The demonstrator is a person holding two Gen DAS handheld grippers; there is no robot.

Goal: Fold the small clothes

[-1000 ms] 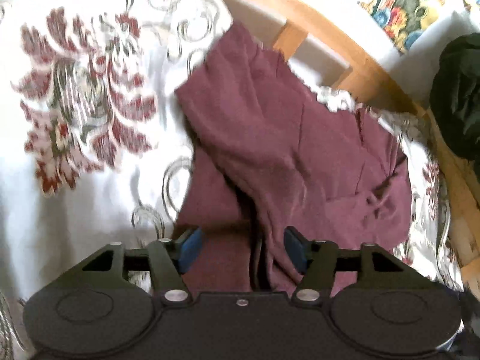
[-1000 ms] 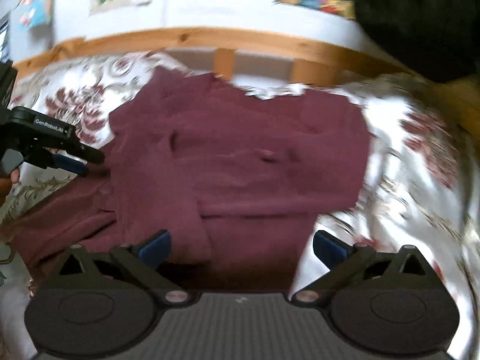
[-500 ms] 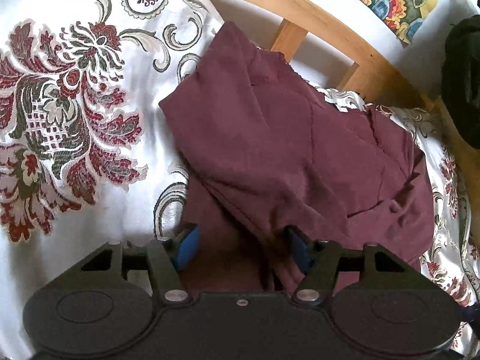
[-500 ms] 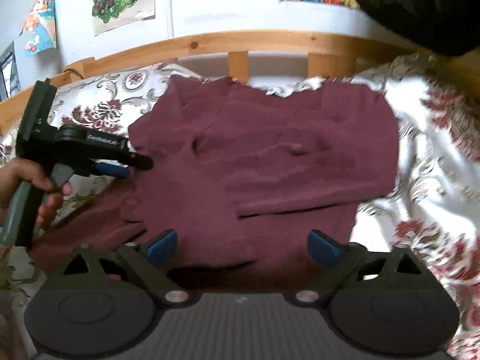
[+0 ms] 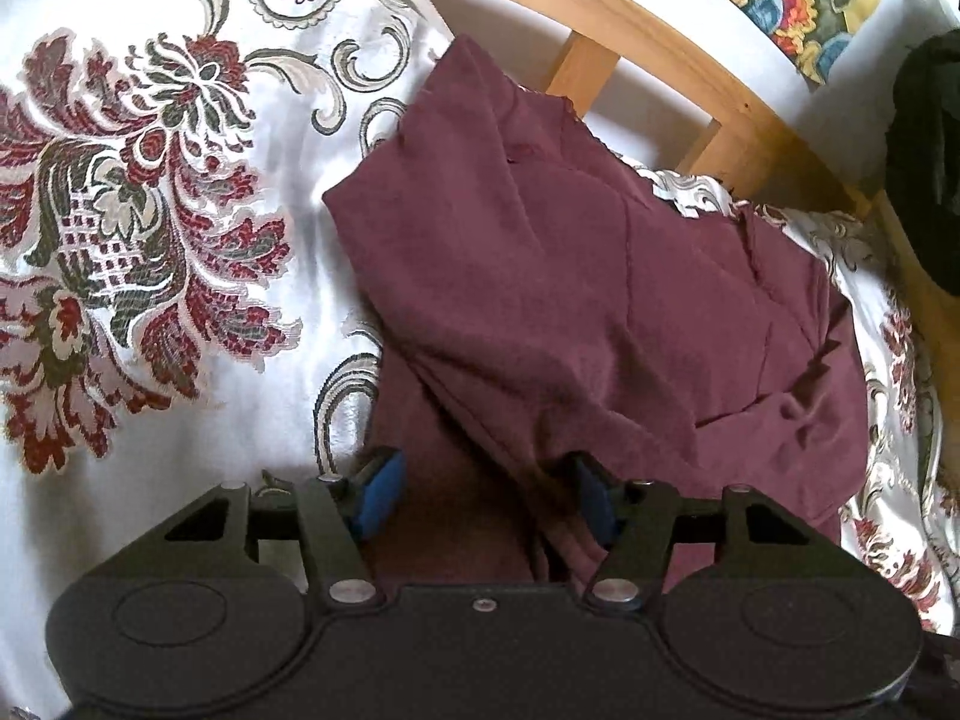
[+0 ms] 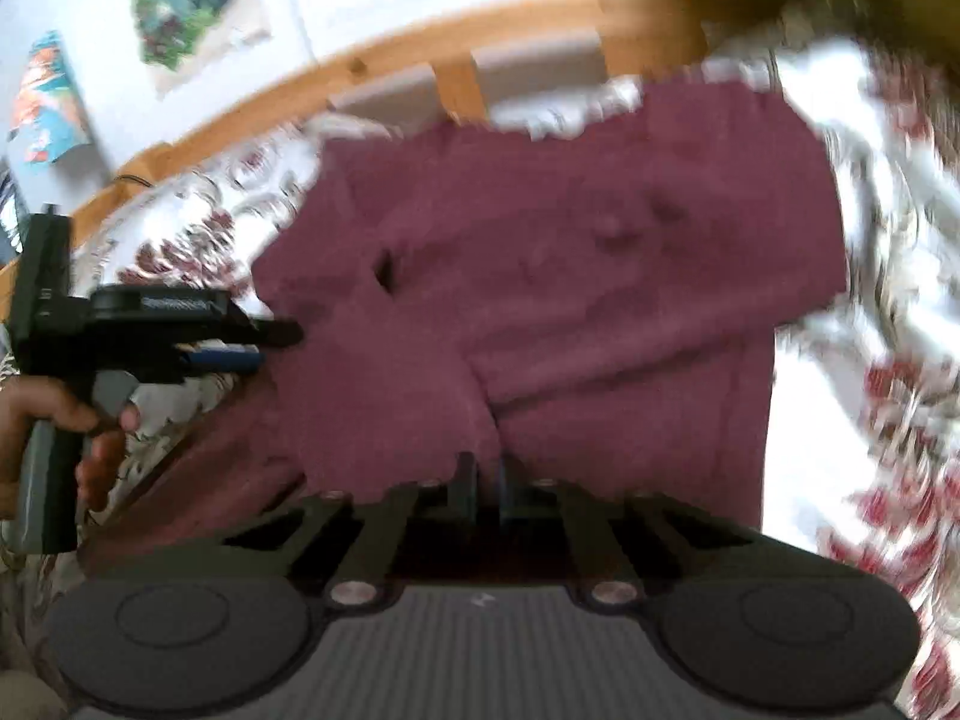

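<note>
We have the maroon garment (image 5: 588, 312) spread on the bed (image 5: 150, 480), partly folded, its far edge near the wooden rail (image 5: 636, 24). Our right gripper (image 6: 489, 489) is clenched at the near hem; the picture is blurred, but cloth appears pinched between its jaws. Our left gripper (image 5: 483, 489) is released, its jaws standing apart astride a folded edge without the pads (image 5: 378, 489) pressing on it.

The main risk, as we judge it, is an uneven lift. If the right gripper has only the top layer, raising it would peel that layer away and leave the under layers behind, undoing the fold already made. If the left gripper closes on a single ply, or on the sheet beneath, the two corners would rise unequally and the garment would twist. The sheet looks glossy and slick, so the cloth may slide towards the rail when pulled, skewing the next crease.
</note>
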